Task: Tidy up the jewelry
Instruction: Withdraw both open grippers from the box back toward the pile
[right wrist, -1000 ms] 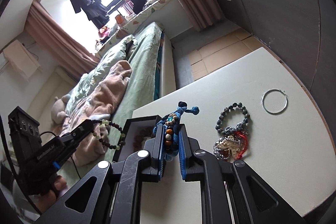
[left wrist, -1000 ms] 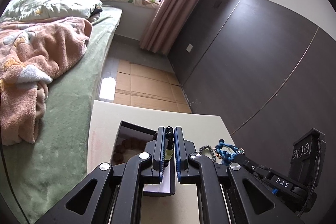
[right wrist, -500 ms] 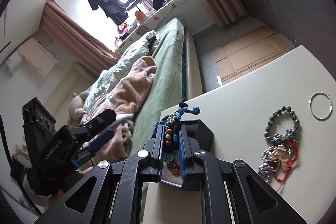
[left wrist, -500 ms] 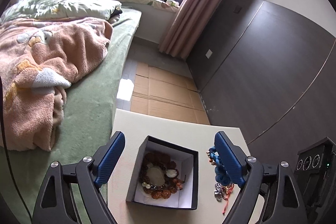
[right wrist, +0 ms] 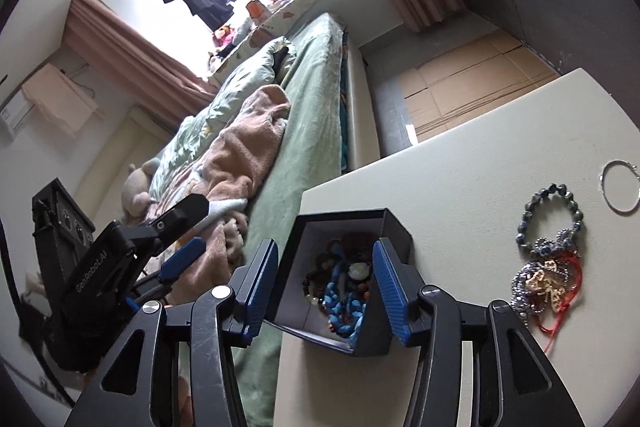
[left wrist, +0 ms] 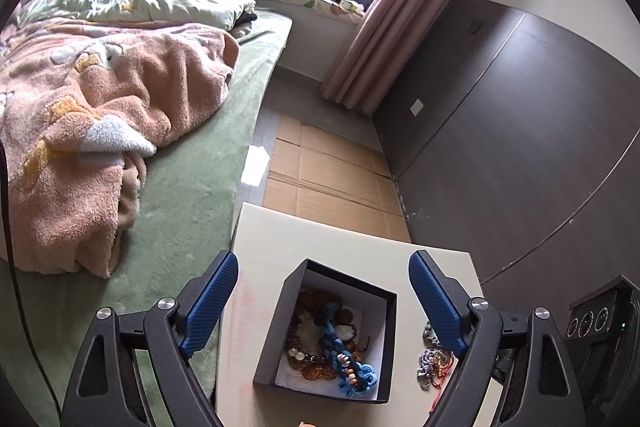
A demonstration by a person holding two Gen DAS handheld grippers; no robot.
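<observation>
Item: open black box (left wrist: 384,343) on the pale counter (left wrist: 320,239), set near the counter's bed-side edge. Contents: brown bead strands, pale beads, and the blue braided bracelet (left wrist: 340,347), which lies across the heap and is gripped by nothing. Stored so far: several pieces, the blue one among them. Outstanding, loose on the counter to the right of the box: a dark bead bracelet (right wrist: 550,211), a thin silver hoop (right wrist: 622,189) further toward the counter's right edge, and a tangled cluster of silver chain with red cord (right wrist: 546,283) just below the dark beads. Judged state of the task: partly done, with at least three pieces left to bring in. Left tongs (left wrist: 323,301): spread wide, empty, angled down with the box framed between the blue pads. Right tongs (right wrist: 326,285): half spread, jaws having just been opening, nothing pinched; in this view the box and the blue bracelet inside it show between the pads, with no pad pressing on either. Both hands are tilted downward over the box; no hand itself shows clearly.
</observation>
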